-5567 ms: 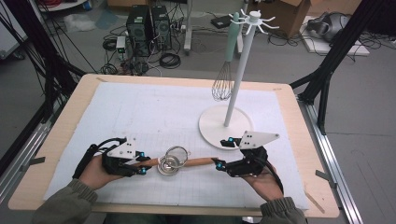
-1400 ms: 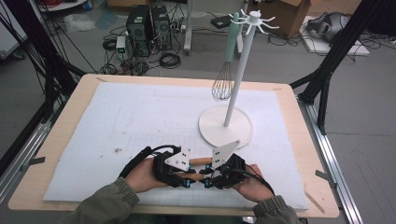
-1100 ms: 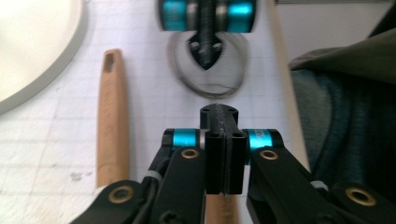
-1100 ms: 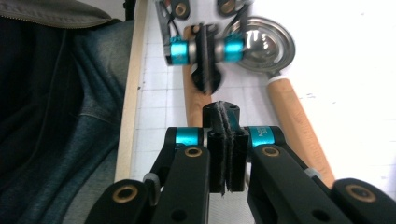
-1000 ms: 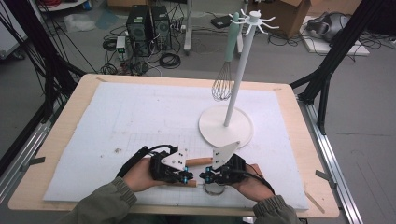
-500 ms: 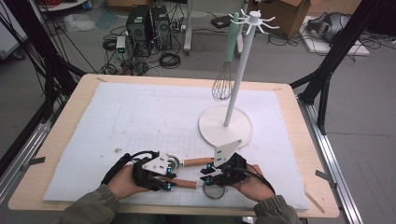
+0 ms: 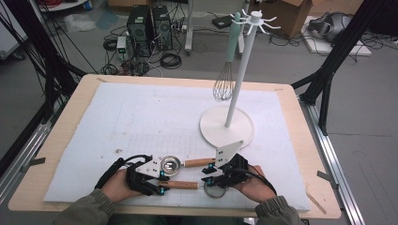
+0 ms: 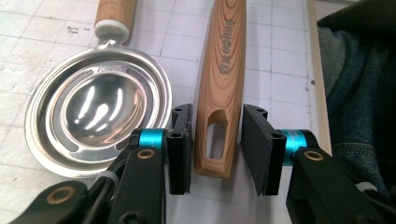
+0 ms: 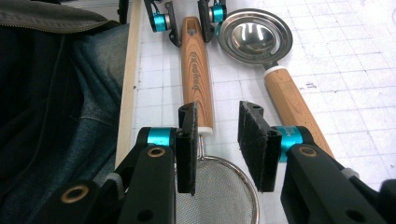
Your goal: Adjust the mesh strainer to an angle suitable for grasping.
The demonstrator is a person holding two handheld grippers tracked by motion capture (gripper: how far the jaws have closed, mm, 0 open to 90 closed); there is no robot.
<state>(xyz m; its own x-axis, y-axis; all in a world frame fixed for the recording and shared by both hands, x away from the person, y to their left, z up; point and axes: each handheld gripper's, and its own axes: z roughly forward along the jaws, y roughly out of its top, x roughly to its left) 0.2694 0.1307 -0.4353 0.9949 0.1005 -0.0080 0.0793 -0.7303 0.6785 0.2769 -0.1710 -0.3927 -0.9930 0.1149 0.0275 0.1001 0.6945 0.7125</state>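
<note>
The left gripper (image 7: 160, 182) has just been opening; its black jaws stand a little apart astride the slotted end of the wooden-handled mesh strainer (image 8: 223, 88), one pad close against the wood, the other clear. Its own view shows the grain and the hanging slot; the high view shows both utensils lying side by side on the white gridded mat (image 7: 141, 117). Beside it lies the shiny steel skimmer spoon with wooden handle (image 7: 171, 165). The right gripper (image 7: 212, 175) has likewise just been opening; its jaws stand over the strainer's neck, gripping nothing, above the fine round mesh.
</note>
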